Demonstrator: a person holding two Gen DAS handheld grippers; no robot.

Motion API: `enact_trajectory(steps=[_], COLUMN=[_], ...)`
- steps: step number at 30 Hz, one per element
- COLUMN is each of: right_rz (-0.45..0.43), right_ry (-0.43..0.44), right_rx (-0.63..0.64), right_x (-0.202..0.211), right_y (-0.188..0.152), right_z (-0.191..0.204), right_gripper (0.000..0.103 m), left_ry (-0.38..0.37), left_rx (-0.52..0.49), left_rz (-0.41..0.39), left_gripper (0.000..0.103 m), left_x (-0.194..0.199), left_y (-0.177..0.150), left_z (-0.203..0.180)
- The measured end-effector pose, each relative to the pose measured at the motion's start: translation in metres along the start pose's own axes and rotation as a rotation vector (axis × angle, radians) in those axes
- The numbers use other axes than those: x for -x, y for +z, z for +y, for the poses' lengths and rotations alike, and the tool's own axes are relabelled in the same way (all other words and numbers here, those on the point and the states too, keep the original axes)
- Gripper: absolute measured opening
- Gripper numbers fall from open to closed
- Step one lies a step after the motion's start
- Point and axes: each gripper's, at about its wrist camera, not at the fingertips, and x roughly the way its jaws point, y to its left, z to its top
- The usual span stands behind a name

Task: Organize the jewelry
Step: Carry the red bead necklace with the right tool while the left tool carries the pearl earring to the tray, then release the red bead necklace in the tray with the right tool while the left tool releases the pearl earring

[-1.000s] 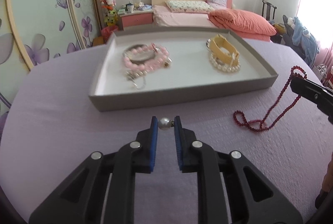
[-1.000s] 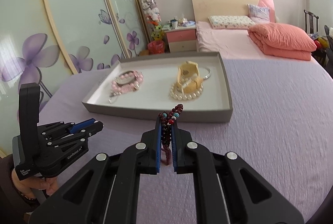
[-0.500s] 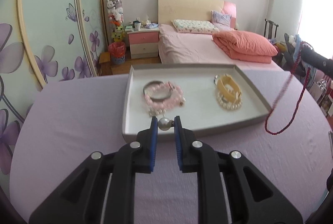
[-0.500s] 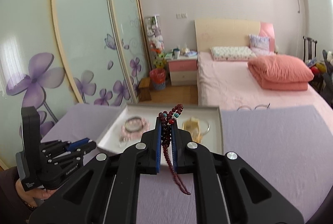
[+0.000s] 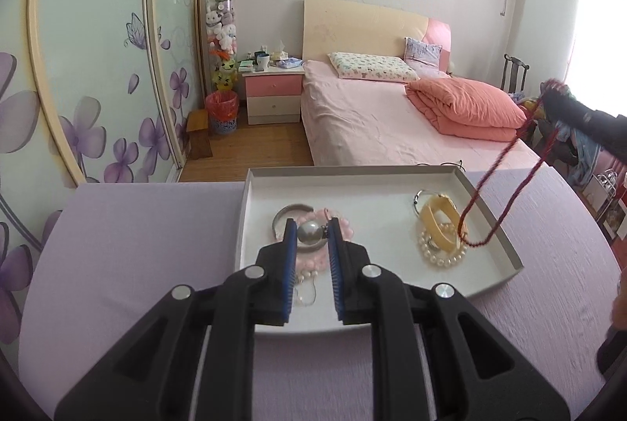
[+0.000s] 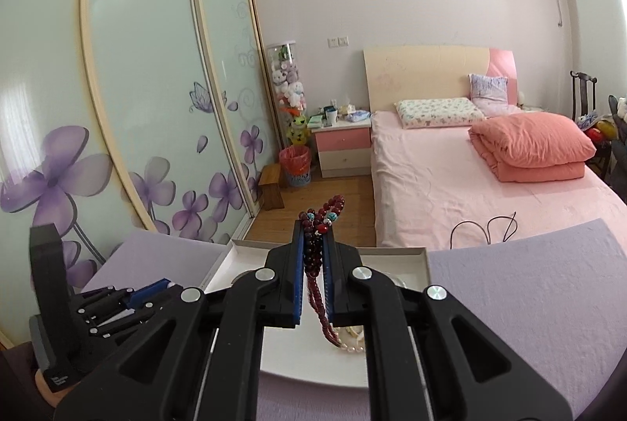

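tray (image 5: 505,248): pink bracelet (image 5: 345,231), pearl strand (image 5: 443,256); left tongs (image 5: 311,231) grasping pearl (image 5: 308,233); right tongs (image 6: 313,229) grasping red necklace (image 6: 313,252)

The left gripper (image 5: 311,233) is pinching a pearl bead (image 5: 308,233); the right gripper (image 6: 313,237) is clamping a red bead necklace (image 6: 315,252), both angled downward.

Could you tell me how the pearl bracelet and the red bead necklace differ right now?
The pearl bracelet lies coiled in the tray; the red bead necklace hangs from the right tool. The bracelet is white and short, the necklace dark red and long. Both are strung round beads.
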Motion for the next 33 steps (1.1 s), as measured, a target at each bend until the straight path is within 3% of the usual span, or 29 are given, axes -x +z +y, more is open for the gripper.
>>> enact_trajectory(steps=[9, 24, 25, 27, 28, 33], right_rz=[0.092, 0.164, 0.167, 0.163, 0.155, 0.136], right_ry=[0.003, -0.001, -0.004, -0.006, -0.009, -0.018], right_rx=[-0.001, -0.019, -0.025, -0.038, -0.042, -0.077], right_x=[-0.043, -0.062, -0.063, -0.061, -0.058, -0.049], right_y=[-0.03, -0.055, -0.056, -0.058, -0.058, -0.063], right_z=[-0.004, -0.01, -0.011, -0.015, -0.017, -0.026], right_gripper=[0.009, 0.011, 0.014, 0.041, 0.048, 0.051], left_ry=[-0.001, -0.016, -0.017, -0.022, -0.025, -0.046], left_rx=[0.011, 0.018, 0.017, 0.018, 0.02, 0.021], left_rz=[0.023, 0.05, 0.05, 0.05, 0.05, 0.052], left_gripper=[0.016, 0.016, 0.016, 0.016, 0.016, 0.016], left_x=[-0.036, -0.058, -0.059, -0.059, -0.06, -0.062], left_y=[0.001, -0.01, -0.01, -0.011, -0.011, -0.014], left_z=[0.005, 0.003, 0.003, 0.002, 0.001, -0.003])
